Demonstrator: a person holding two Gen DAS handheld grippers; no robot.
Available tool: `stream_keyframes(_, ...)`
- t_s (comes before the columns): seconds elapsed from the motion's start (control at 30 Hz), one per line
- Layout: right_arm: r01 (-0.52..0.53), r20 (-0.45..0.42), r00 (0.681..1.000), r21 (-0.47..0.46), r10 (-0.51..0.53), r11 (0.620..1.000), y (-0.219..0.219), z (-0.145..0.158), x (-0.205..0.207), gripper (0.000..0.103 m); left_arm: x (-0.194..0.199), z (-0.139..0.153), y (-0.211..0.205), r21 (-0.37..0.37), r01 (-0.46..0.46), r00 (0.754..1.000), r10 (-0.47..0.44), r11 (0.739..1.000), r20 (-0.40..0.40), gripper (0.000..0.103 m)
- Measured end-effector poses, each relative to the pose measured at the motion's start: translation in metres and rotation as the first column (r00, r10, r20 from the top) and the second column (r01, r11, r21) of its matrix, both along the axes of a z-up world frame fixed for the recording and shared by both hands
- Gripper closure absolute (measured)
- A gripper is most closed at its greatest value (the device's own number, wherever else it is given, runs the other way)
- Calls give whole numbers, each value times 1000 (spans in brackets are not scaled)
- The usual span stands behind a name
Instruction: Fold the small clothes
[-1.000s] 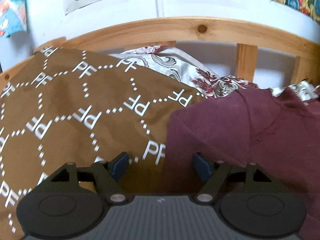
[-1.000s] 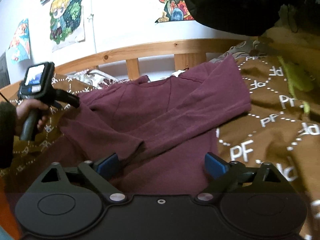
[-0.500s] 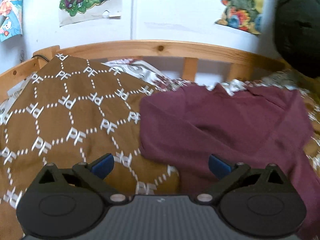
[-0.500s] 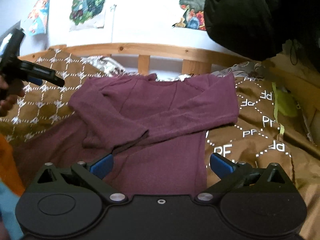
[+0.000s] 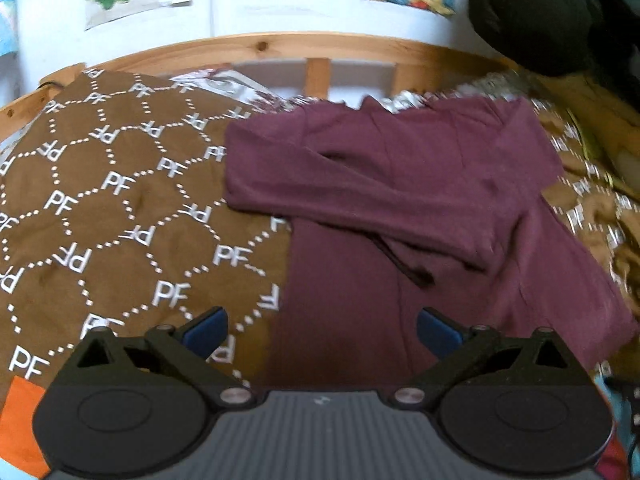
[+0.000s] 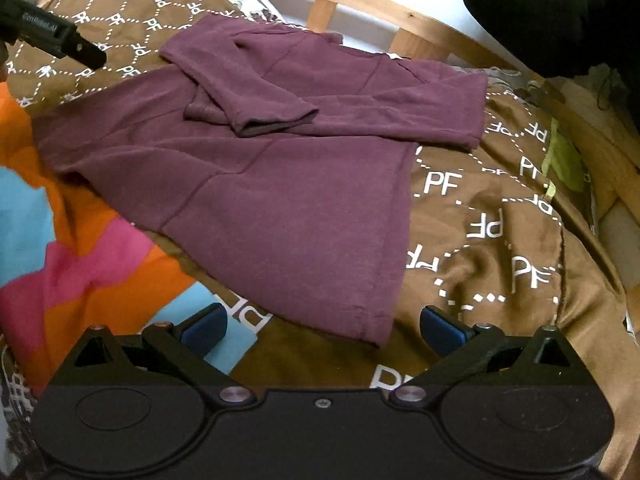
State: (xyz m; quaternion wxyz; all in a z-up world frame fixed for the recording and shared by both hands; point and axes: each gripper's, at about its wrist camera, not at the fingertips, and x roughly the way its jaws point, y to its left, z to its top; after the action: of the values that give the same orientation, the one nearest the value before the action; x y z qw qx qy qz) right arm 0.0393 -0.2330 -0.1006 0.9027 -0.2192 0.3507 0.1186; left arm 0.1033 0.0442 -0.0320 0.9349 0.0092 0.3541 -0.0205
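My left fingers and my right fingers are wide apart, holding nothing. The dark red long-sleeved shirt lies on the brown patterned blanket, sleeves folded in.

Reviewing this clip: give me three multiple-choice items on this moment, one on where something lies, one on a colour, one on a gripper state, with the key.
1. What does the shirt lie on?
A. a brown patterned blanket
B. a bare wooden floor
C. a white table

2. What colour is the shirt?
A. green
B. maroon
C. yellow

3. How do the right gripper and left gripper stand?
A. both clamped on the shirt
B. one clamped, one open
C. both open, holding nothing

Key: 1 A, the blanket shows around the shirt; 2 B, the fabric is dark purplish red; 3 C, the blue fingertips stand wide apart with nothing between them in both views.
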Motion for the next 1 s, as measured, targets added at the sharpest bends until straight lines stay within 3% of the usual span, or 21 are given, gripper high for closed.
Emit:
stream_keyframes(0.17, -27, 39, 999, -109, 32, 994, 11, -12, 4, 1, -8, -4, -18, 81, 71, 997, -72, 994, 13, 1)
stream_keyframes(0.33, -46, 59, 997, -177, 58, 983, 16, -20, 13, 1, -11, -6, -32, 98, 123, 992, -124, 988, 7, 1)
stream_keyframes(0.5, -112, 62, 988, -318, 138, 941, 17, -19, 10, 1, -14, -10, -36, 106, 139, 990, -139, 985, -12, 1)
stream_keyframes(0.77, -171, 156, 958, -366, 242, 915, 17, -27, 8, 2, -12, -12, -41, 90, 157, 987, -156, 983, -24, 1)
stream_keyframes(0.8, -184, 157, 954, -364, 255, 913, 17, -26, 9, 12, -13, -12, -42, 89, 165, 986, -164, 982, -20, 1)
stream_keyframes(0.83, -201, 145, 953, -352, 265, 914, 17, -24, 10, 28, -14, -11, -43, 87, 174, 985, -173, 981, -14, 1)
stream_keyframes(0.9, -218, 122, 955, -331, 271, 918, 18, -23, 11, 42, -16, -9, -44, 79, 197, 980, -197, 977, 1, 1)
stream_keyframes(0.93, -232, 107, 954, -322, 279, 918, 19, -22, 10, 57, -18, -7, -44, 70, 213, 977, -214, 975, 9, 1)
stream_keyframes(1.0, -267, 71, 952, -287, 298, 920, 20, -21, 9, 69, -21, -5, -44, 42, 253, 967, -254, 967, 23, 1)
